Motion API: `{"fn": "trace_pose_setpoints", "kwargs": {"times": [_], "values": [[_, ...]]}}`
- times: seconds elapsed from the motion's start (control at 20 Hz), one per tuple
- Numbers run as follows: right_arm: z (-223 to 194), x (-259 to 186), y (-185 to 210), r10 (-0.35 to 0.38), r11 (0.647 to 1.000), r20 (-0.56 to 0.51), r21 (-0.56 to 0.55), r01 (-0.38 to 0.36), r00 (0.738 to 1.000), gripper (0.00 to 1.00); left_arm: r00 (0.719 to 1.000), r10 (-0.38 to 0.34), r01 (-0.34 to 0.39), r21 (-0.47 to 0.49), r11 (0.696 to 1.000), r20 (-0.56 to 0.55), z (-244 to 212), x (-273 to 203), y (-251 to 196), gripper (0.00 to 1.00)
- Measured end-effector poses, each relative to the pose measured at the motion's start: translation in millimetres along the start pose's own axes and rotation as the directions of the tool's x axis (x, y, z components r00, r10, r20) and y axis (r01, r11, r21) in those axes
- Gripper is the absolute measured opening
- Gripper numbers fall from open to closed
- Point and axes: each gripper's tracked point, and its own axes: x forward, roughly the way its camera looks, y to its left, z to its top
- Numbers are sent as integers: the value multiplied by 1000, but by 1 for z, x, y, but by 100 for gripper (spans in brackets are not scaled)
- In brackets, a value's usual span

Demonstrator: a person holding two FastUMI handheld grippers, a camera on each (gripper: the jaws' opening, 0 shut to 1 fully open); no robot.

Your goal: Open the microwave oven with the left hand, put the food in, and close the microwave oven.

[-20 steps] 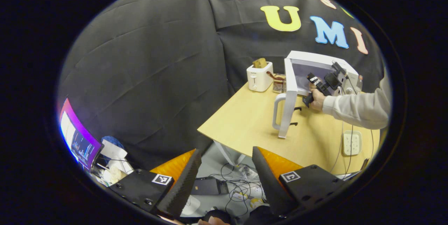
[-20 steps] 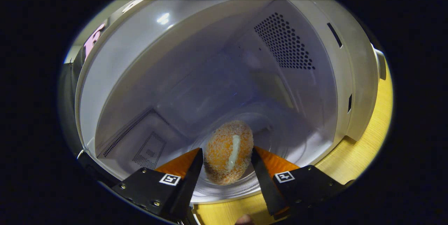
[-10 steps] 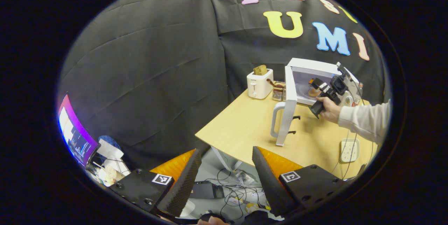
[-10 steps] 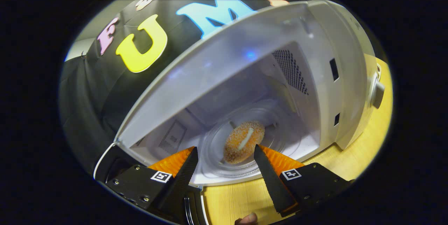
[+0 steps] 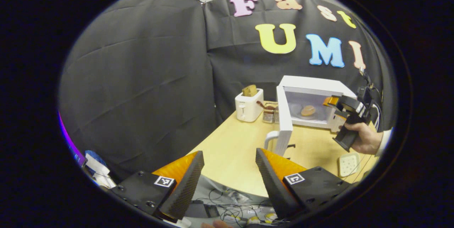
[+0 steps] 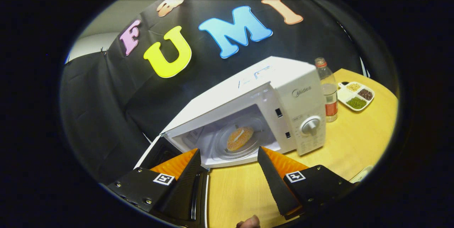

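The white microwave (image 5: 312,86) stands on the wooden table (image 5: 230,143) with its door (image 5: 283,125) swung wide open to the left. A round breaded piece of food (image 6: 240,137) lies on the glass turntable (image 6: 227,150) inside; the food (image 5: 308,110) also appears in the left gripper view. My right gripper (image 6: 228,153) is open and empty, hanging outside the microwave (image 6: 255,79) just in front of the cavity. In the left gripper view a hand holds that right gripper (image 5: 331,107) to the right of the opening. My left gripper (image 5: 230,157) is open and empty, well back from the table's near edge.
A white toaster (image 5: 249,105) with a bread slice and a small rack (image 5: 269,112) stand left of the microwave. A bottle (image 6: 328,89) and a divided dish (image 6: 356,96) sit to its right. A power strip (image 5: 348,164) lies on the table; cables trail on the floor.
My right gripper let go of the food and drew back out of the microwave, leaving it on the turntable. The left gripper's view has shifted, the table now lower and nearer.
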Motion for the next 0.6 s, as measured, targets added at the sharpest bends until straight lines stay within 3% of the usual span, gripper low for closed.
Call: {"fn": "trace_pose_setpoints", "kwargs": {"times": [0.2, 0.35, 0.45, 0.6], "values": [[41, -71, -1, 5, 996, 99, -89, 4, 995, 98, 990, -117, 114, 41, 993, 73, 16, 29, -5, 97], [64, -120, 4, -3, 987, 168, -160, 30, 986, 98, 979, -192, 192, 11, 981, 72, 7, 65, -8, 100], [76, -151, 9, 2, 977, 189, -211, 39, 982, 98, 970, -237, 237, 5, 971, 58, -4, 92, -14, 97], [84, -196, 19, 35, 948, 187, -318, 27, 982, 98, 959, -278, 275, 63, 959, 49, -16, 125, -23, 99]]}}
